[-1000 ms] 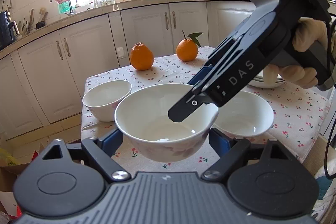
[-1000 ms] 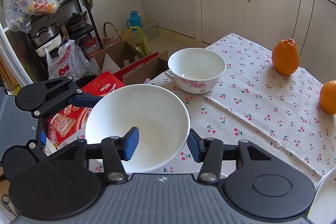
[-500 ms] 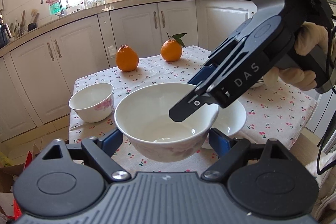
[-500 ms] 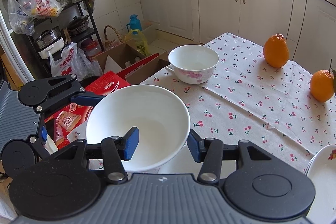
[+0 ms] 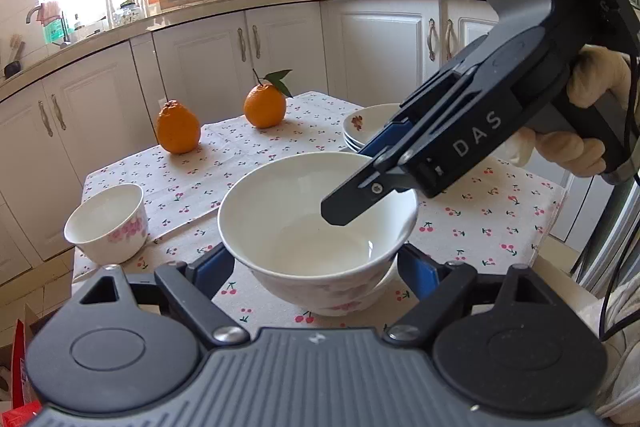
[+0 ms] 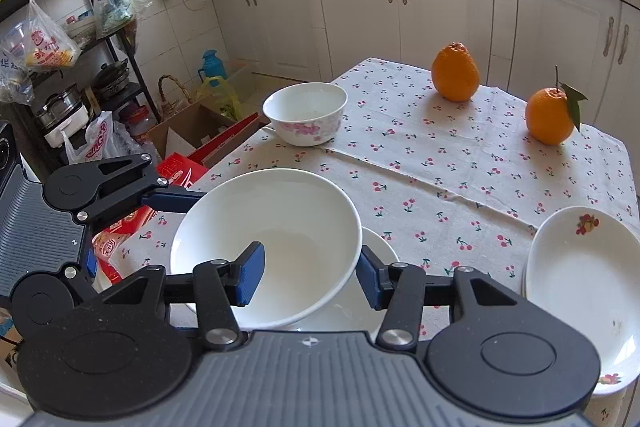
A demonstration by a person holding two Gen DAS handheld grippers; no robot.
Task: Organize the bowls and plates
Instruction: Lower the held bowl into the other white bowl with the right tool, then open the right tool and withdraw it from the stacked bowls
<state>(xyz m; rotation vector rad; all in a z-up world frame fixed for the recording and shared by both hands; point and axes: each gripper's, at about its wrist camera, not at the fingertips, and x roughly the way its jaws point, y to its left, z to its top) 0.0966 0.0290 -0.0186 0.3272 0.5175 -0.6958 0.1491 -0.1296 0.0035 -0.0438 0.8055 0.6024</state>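
Cherry-print tabletop (image 6: 460,187) in white kitchen; small floral bowl (image 6: 305,113) far left, two oranges (image 6: 455,72) behind; my left hand-held gripper (image 5: 316,265) spread open around big white bowl (image 5: 316,215), not touching; my right hand-held gripper (image 6: 310,273) pinches its rim over second bowl (image 6: 376,283); plate stack (image 6: 580,275) right

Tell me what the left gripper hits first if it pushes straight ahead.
The left gripper would likely meet the big white bowl first; it sits between its open fingers already, with the right gripper pinching the far rim.
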